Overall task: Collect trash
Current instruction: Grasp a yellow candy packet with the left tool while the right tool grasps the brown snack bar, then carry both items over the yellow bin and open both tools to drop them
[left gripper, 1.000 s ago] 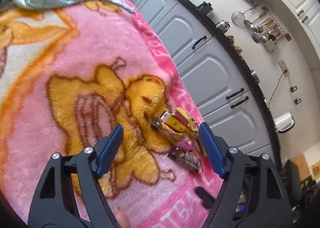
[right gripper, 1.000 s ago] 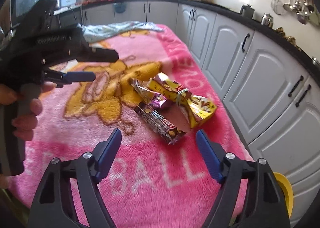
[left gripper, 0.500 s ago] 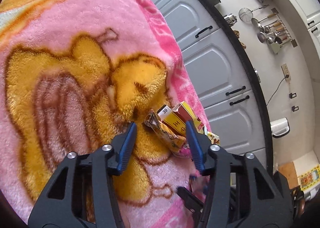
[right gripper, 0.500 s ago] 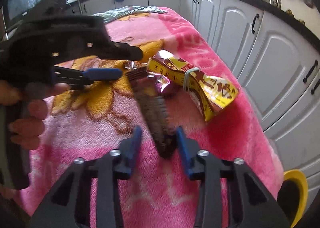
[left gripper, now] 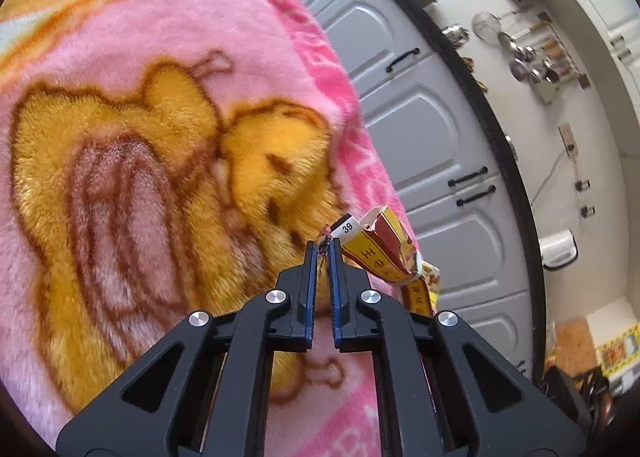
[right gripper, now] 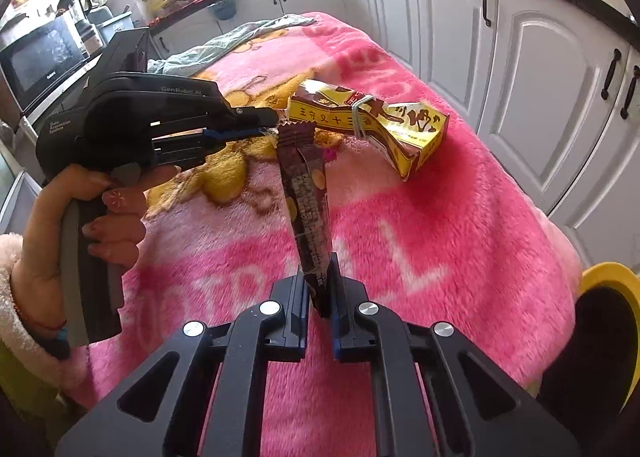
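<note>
Where both gaped before, right gripper [right gripper: 319,289] now clamps brown wrapper [right gripper: 306,193], seemingly lifted.

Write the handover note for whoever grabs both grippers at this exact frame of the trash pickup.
Right gripper: shut on the near end of the dark brown wrapper, which stands up off the pink blanket.
Left gripper: shut on a thin crinkled wrapper edge; in the right wrist view its tips meet the brown wrapper's far end, so whether it holds the same piece is unclear.
Yellow snack bag: lying on the blanket, untouched, just beyond the left gripper.
Done: wrappers gripped. Left: carry them off, collect the yellow bag. A yellow-rimmed container sits at the table's right edge, possibly the bin.
</note>
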The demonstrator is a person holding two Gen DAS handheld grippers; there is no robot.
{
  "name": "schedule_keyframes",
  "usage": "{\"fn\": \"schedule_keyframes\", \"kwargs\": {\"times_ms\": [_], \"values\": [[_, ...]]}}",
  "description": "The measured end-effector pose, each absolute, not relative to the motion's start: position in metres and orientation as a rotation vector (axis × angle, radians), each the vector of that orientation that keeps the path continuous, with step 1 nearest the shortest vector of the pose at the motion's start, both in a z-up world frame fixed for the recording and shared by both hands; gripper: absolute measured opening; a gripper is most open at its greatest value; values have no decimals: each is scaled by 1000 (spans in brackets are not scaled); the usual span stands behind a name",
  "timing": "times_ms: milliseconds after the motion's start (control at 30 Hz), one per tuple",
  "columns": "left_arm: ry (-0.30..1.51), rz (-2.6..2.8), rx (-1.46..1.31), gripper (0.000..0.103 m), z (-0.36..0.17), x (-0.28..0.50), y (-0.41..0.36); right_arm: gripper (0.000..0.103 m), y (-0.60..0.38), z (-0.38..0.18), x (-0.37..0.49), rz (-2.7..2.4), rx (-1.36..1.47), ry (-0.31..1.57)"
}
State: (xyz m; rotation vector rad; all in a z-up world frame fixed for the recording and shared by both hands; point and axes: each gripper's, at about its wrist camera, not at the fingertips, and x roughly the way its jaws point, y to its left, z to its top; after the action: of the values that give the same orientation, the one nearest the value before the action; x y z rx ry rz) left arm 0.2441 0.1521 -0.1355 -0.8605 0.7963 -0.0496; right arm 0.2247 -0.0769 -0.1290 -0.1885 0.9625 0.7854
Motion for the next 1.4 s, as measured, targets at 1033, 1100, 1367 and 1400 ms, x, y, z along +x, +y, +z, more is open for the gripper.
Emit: {"fn": "schedule_keyframes", "kwargs": {"times_ms": [1033,1100,1367,1400], "values": [[586,-353,-438,2,18,194,-5,8,-228,-18,169,640,-40,690],[591,-372,-414,2,19,197,-21,8,-246,-15,169,611,-19,679],[626,-442,-315,3,8,212,-86,8,-315,-15,177,492,88,662],[632,-448,-302,3,5,214,-94,8,-321,-17,178,479,98,663]]}}
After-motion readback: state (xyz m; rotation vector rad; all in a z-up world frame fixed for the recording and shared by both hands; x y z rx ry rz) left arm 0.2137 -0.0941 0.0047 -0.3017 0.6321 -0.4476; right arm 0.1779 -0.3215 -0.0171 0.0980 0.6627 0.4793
